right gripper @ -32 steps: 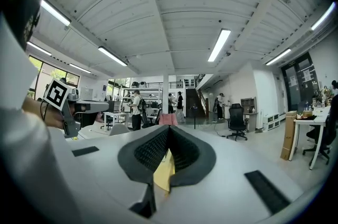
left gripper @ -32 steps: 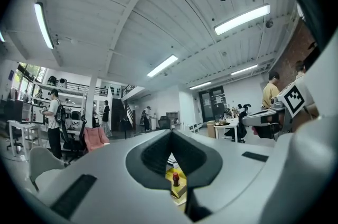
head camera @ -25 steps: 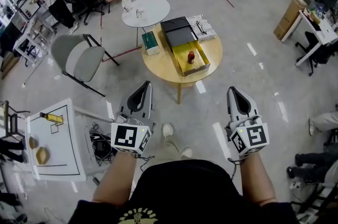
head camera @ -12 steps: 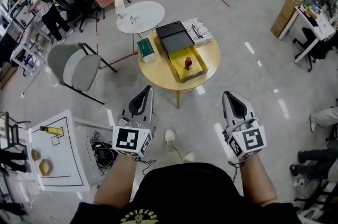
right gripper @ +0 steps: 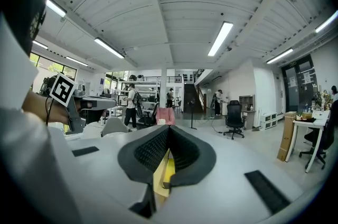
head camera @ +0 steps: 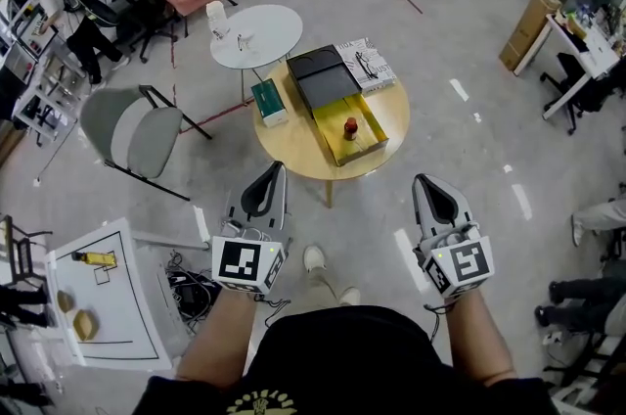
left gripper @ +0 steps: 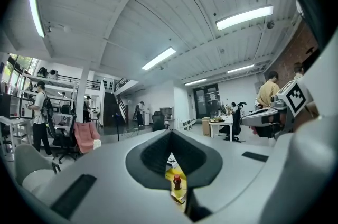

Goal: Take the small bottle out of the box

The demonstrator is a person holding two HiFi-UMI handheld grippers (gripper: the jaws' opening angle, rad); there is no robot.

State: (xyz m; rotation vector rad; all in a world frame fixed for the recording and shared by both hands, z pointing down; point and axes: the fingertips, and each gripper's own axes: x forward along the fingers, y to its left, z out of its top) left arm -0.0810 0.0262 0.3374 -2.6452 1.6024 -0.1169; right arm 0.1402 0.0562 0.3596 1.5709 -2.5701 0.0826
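A small red-brown bottle (head camera: 350, 128) stands upright in an open yellow box (head camera: 369, 116) on a round wooden table (head camera: 293, 144). Both grippers hang well short of the table, over the floor. My left gripper (head camera: 271, 170) is shut and empty, pointing towards the table. The right gripper (head camera: 424, 180) is shut and empty too. In the left gripper view the bottle (left gripper: 177, 182) shows far off through the slit below the closed tips (left gripper: 170, 133). In the right gripper view only the yellow box (right gripper: 168, 170) shows below the closed tips (right gripper: 169, 128).
On the wooden table also lie a black case (head camera: 328, 78), a printed magazine (head camera: 367, 59) and a green packet (head camera: 269, 100). Behind it is a white round table (head camera: 256, 34). A grey chair (head camera: 132, 129) stands left, a white marked board (head camera: 98, 291) near left. A shoe (head camera: 313, 258) is below.
The wooden table with the box has drawn a little nearer in the head view. Both grippers stayed shut and kept their places side by side.
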